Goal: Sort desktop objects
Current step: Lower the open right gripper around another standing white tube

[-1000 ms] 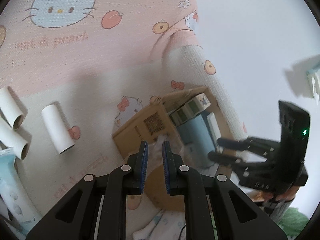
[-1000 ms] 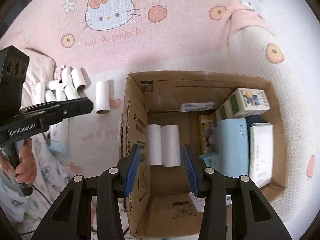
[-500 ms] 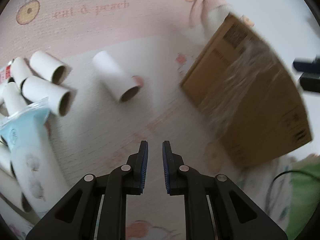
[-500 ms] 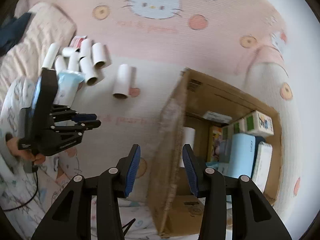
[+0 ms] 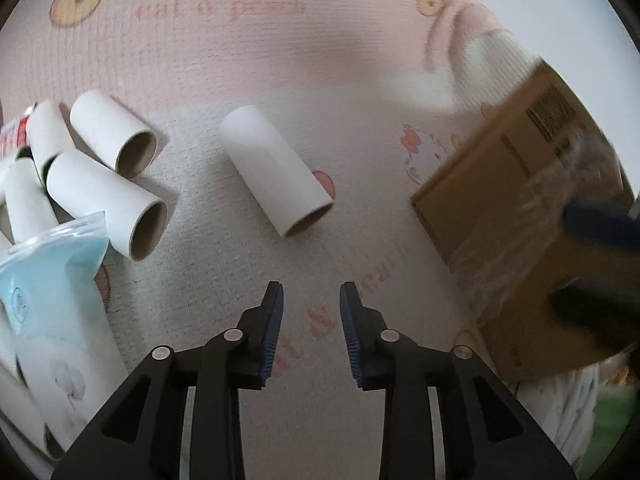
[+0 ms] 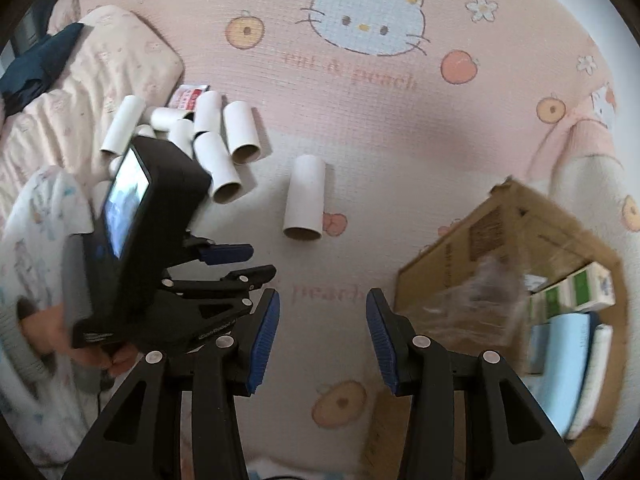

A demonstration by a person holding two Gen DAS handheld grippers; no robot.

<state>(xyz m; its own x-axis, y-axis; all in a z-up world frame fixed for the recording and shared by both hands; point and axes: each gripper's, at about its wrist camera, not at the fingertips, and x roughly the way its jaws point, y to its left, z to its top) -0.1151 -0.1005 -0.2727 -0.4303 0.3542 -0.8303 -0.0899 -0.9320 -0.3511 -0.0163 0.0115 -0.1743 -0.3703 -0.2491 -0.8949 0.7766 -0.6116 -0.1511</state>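
Left gripper [image 5: 311, 332] has swung off the cardboard box [image 5: 516, 216] and now faces the lone paper tube [image 5: 276, 170] lying on the Hello Kitty mat [image 5: 248, 40]. Its jaws, nearly closed a moment ago, now stand parted with nothing between them; the tube lies just ahead, not touching. Likely reading: next pick lined up. Right gripper [image 6: 323, 340] has also left the box, jaws spread and empty, box at its right. A heap of tubes [image 5: 108, 168] waits at left beside a blue packet [image 5: 52, 280].
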